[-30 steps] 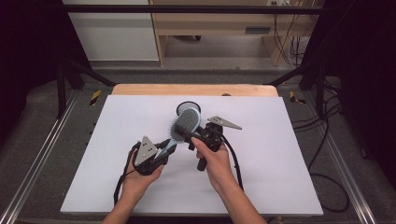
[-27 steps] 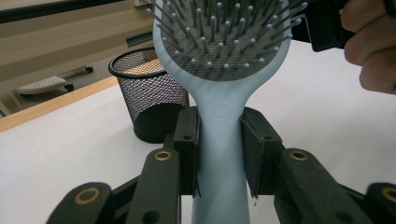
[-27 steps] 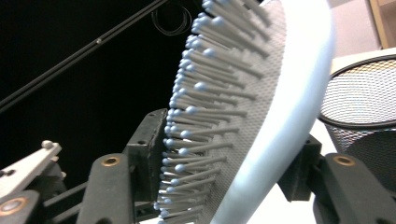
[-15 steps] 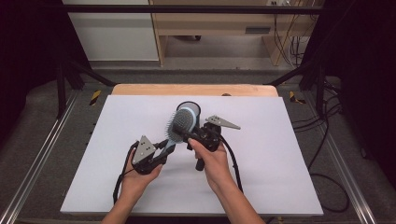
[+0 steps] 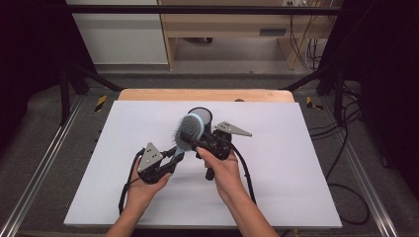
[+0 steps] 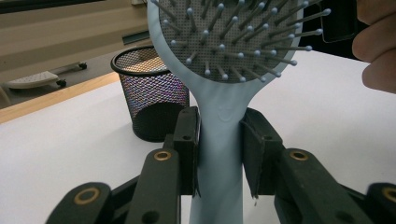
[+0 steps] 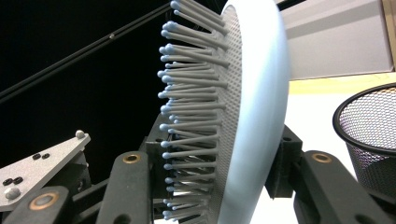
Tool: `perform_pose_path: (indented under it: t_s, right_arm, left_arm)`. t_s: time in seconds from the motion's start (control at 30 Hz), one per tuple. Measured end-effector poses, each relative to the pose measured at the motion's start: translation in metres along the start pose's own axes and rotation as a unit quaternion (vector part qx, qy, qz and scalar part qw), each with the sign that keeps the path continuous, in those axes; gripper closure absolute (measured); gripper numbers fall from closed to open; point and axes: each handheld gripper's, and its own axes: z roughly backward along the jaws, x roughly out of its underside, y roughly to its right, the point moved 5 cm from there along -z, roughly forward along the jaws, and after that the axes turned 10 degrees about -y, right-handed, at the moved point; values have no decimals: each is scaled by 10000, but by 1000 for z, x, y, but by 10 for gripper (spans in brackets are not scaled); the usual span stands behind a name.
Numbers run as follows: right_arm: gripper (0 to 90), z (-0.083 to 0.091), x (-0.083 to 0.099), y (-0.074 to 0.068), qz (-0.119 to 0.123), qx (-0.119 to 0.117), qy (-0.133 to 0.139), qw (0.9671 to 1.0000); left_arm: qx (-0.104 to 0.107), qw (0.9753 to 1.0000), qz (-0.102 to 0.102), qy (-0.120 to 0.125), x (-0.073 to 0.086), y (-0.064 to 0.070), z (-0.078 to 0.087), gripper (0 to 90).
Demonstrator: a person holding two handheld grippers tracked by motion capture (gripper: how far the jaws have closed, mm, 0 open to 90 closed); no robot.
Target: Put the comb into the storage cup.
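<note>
A light-blue hairbrush (image 5: 189,131) with grey bristles is held above the white table between both grippers. My left gripper (image 5: 177,155) is shut on its handle; in the left gripper view the handle (image 6: 219,140) is pinched between the two black jaws of the left gripper (image 6: 219,116). My right gripper (image 5: 200,143) is shut across the brush head. In the right gripper view one jaw presses the bristles and the other the smooth back of the head (image 7: 254,102), with the right gripper (image 7: 223,140) around it. A black mesh cup (image 5: 202,114) stands upright just behind the brush.
The white table top (image 5: 296,173) has a wooden strip (image 5: 207,95) along its far edge. The mesh cup (image 6: 149,102) looks empty and sits close to the right jaw (image 7: 369,135). Cables (image 5: 346,163) lie on the floor to the right.
Both hands and the brush have shifted slightly left and toward me. Both grips look the same.
</note>
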Motion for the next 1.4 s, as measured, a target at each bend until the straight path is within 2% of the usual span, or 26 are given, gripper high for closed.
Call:
perform_pose_path:
  t_s: [0.43,0.63,0.7,0.83,0.93,1.07,1.2,1.3,1.4]
  right_arm:
    - [560,-1,-1,-2,49,8,46,10000]
    - [559,-1,-1,-1,-31,43,50,10000]
    - [559,-1,-2,0,-35,78,85,9999]
    - [557,4,-7,7,-182,149,215,9995]
    - [554,8,-10,13,-247,201,253,9992]
    - [553,14,-12,20,-294,282,286,9988]
    - [551,18,-14,26,-299,357,318,9984]
    - [550,18,-14,29,-279,394,335,9983]
    - [550,18,-15,31,-306,406,326,9982]
  left_arm:
    - [2,10000,51,43,0,-1,0,687]
    - [31,9998,187,101,1,-2,-1,674]
    - [19,9997,211,132,1,-2,-1,625]
    - [27,9998,69,193,-2,1,0,451]
    - [57,9995,168,276,-4,-1,1,330]
    - [25,9993,228,281,-3,-9,7,241]
    - [-92,9981,537,304,-1,-26,16,123]
    - [-246,9968,677,337,3,-37,25,90]
    - [-324,9963,724,321,9,-42,34,71]
